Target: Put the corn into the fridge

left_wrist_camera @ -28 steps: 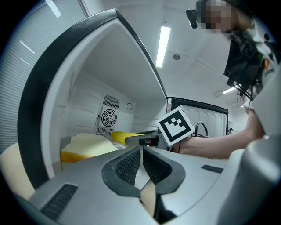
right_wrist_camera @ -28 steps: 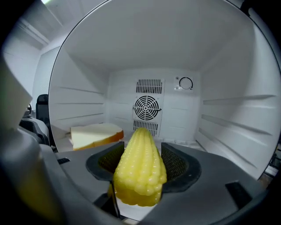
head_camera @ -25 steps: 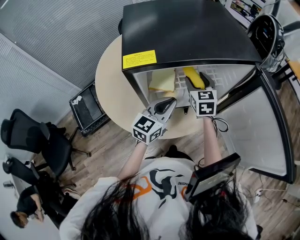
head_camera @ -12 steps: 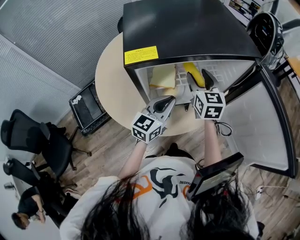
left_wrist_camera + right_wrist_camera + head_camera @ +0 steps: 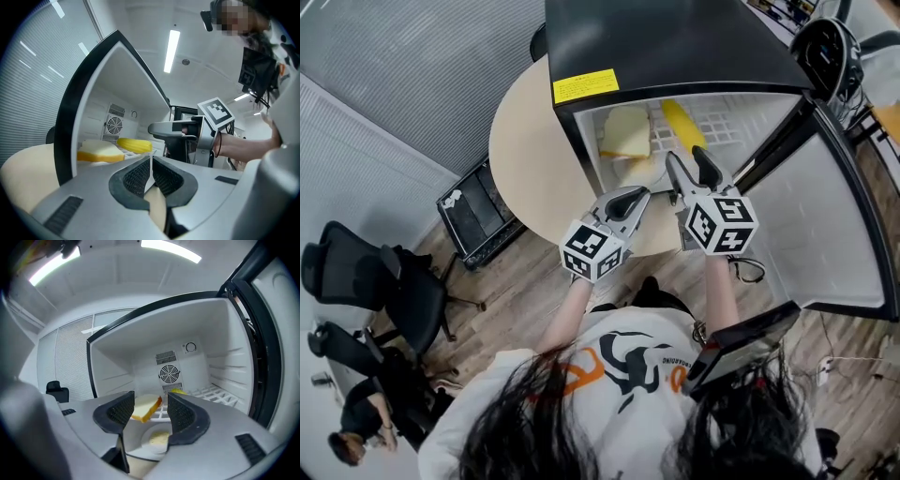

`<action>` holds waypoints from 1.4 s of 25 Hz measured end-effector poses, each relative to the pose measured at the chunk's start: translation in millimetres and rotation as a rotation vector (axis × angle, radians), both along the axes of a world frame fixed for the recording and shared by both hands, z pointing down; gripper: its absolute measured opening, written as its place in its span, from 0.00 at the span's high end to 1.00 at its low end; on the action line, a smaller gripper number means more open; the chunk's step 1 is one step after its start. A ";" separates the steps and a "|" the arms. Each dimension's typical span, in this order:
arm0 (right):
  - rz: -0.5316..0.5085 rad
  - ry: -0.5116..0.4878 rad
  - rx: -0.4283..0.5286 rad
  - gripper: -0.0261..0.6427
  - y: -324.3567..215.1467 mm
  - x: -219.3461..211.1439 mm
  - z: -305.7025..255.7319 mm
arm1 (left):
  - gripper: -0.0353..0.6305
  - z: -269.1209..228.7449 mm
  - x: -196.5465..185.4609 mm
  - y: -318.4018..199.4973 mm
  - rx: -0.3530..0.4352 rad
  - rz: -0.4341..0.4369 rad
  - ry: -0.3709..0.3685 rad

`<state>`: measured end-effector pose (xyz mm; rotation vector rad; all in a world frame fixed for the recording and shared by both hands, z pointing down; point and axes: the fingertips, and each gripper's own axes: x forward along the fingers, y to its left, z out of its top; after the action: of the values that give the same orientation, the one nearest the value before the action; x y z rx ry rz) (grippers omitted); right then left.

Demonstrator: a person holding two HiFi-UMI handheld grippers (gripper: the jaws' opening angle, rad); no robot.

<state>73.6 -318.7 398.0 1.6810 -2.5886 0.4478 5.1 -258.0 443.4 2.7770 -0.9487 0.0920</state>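
Inside the fridge (image 5: 675, 47), corn (image 5: 684, 124) lies beside bread (image 5: 625, 131). Our right gripper (image 5: 687, 159) has wide, empty jaws that have just been closing and half-hide a plate (image 5: 145, 440). Our left gripper (image 5: 636, 194) has its jaws together, empty.

Head view: steeply down on open fridge (image 5: 675, 47) and round bench (image 5: 525, 159). Left gripper view: low, close, oblique into fridge. Right gripper view: close, straight in. All share the wire shelf (image 5: 731, 117).

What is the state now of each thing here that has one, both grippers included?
Black mini fridge: door open.
Yellow corn cob: lying on the white wire shelf inside.
Left gripper: shut, empty.
Right gripper: open, jaws have just been closing slightly, nothing between them.
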 end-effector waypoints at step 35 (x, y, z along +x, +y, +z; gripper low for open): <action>0.038 -0.062 -0.120 0.88 214.3 -84.1 43.5 | 0.93 17.9 -73.6 178.4 -0.054 0.032 0.030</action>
<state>-10.4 -104.5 441.5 1.7059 -2.5188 0.6533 -68.5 -79.6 461.3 2.7363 -0.8817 0.0802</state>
